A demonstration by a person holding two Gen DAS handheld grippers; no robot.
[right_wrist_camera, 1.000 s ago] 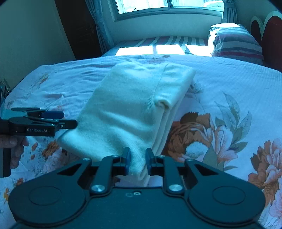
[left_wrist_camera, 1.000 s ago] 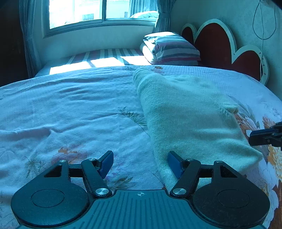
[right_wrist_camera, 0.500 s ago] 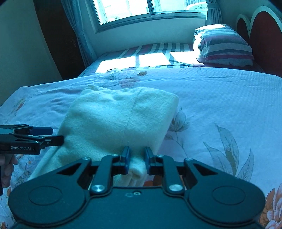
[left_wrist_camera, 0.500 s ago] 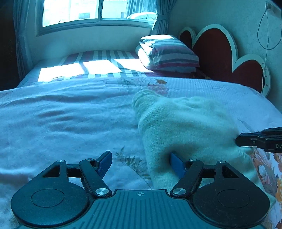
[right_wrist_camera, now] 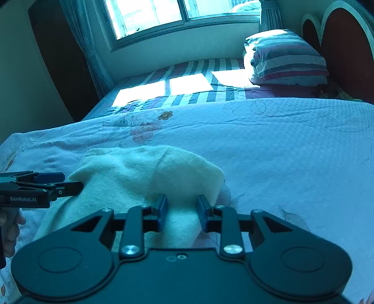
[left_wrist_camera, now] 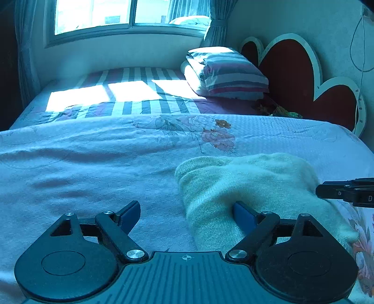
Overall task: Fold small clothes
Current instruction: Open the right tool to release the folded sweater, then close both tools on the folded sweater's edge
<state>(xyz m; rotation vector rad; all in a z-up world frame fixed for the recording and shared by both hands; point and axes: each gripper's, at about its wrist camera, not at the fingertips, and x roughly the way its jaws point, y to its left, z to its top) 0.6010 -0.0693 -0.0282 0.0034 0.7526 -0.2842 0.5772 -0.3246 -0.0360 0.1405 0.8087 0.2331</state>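
Both grippers have pushed forward and dropped lower over the last second; the folded garment now fills less of each view and its far end sits closer. The right gripper (right_wrist_camera: 181,207), pinched on the near corner half a second ago, now stands with its fingers parted.

Cream knit garment (left_wrist_camera: 252,184) lies folded on the floral bedspread (left_wrist_camera: 93,168). In the left wrist view the left gripper (left_wrist_camera: 187,214) is spread wide: the garment's near-left edge lies inside the gap, against the right-hand finger (left_wrist_camera: 244,214), which presses into the knit; the left-hand finger sits over bare bedspread. Nothing gripped.

In the right wrist view, a band of the garment (right_wrist_camera: 149,177) passes between the two blue pads (right_wrist_camera: 162,209), which sit at either side of it, partly open. Whether they pinch the cloth, I cannot tell.

Poses: both tools low, near level with the bed, fingers aimed toward the window (right_wrist_camera: 163,14). The left gripper (right_wrist_camera: 46,184) comes in side-on at the garment's left edge, a bare hand (right_wrist_camera: 9,231) behind it. The right gripper's tip (left_wrist_camera: 346,190) shows at the garment's right edge.

Long axis runs away from the jaws toward the striped pillow (left_wrist_camera: 229,72), rounded far end forward.
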